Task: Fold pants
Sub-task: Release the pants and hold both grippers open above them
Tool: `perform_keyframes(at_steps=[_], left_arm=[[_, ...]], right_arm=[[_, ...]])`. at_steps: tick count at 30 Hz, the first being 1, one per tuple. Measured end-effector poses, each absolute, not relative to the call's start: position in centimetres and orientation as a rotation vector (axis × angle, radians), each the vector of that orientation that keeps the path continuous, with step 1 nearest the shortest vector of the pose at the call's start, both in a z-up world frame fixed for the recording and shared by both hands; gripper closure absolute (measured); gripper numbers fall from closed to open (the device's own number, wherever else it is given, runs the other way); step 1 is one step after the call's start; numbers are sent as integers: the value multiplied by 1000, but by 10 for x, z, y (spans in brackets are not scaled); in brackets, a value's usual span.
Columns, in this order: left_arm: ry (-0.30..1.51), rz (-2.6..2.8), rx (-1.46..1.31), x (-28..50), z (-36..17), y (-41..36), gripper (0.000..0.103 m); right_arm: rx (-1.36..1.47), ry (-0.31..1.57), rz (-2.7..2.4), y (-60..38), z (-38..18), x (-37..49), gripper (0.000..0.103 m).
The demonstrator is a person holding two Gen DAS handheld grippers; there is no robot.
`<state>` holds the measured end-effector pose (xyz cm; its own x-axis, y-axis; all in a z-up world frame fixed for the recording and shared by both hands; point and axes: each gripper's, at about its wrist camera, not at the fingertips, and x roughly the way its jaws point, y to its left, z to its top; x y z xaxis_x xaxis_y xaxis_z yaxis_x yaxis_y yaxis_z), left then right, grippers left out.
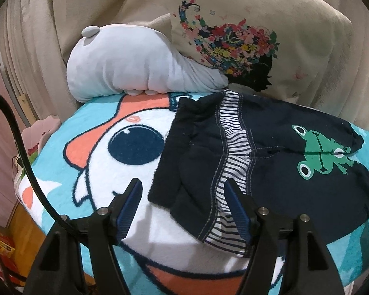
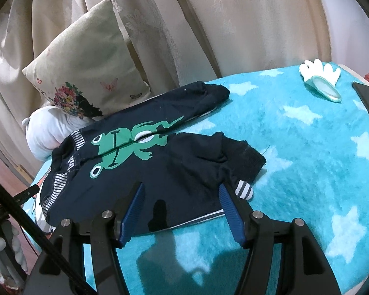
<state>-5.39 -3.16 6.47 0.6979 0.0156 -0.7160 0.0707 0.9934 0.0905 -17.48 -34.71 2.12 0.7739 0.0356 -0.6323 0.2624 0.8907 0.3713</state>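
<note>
The left tool (image 1: pixel 183 211) hangs with jaws apart over the waistband end of the navy pants (image 1: pixel 270 147), which lie spread on the bed's turquoise blanket (image 1: pixel 91 132). The right tool (image 2: pixel 180 211), also apart and empty, straddles the near leg's edge. Best pinch waistband and cuff together, then lift evenly. No readable writing anywhere; only a frog print (image 2: pixel 125 145).

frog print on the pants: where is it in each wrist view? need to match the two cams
Left wrist: the green frog print sits right of centre, on the navy pants, beyond the right finger.
Right wrist: the frog print sits left of centre, across both legs, above the left finger.
Shared landmark: the floral pillow behind the pants, against the curtain.
</note>
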Motion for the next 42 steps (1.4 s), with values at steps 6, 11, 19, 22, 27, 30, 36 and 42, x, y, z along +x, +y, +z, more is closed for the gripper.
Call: perform_keyframes(at_steps=[6,11,19,22,27,30,36,42], left_arm=[[787,-38,122,-57,71,-36,35],[788,-35,106,-58,73,-32,34],[773,-30,69,-64,80,-19,34],[774,-34,45,-65,81,-11,34],[757,-39,2,-73,87,5,34],[751,-43,-35,-79,90,17,34],[714,-45,-91,-97,101,44,32],[707,-34,-134,-104,103,67,31]], right_arm=[[469,681,-115,-348,19,-173,34],[466,672,-113,-348,19,-174,34],[434,672,-131,-343,19,-173,34],[427,666,-141,-340,23,-176,34],[408,647,-148,-332,36,-183,34],[378,627,-146,-322,49,-188,34],[325,596,-119,-294,75,-201,34],[277,557,-111,-272,93,-217,33]])
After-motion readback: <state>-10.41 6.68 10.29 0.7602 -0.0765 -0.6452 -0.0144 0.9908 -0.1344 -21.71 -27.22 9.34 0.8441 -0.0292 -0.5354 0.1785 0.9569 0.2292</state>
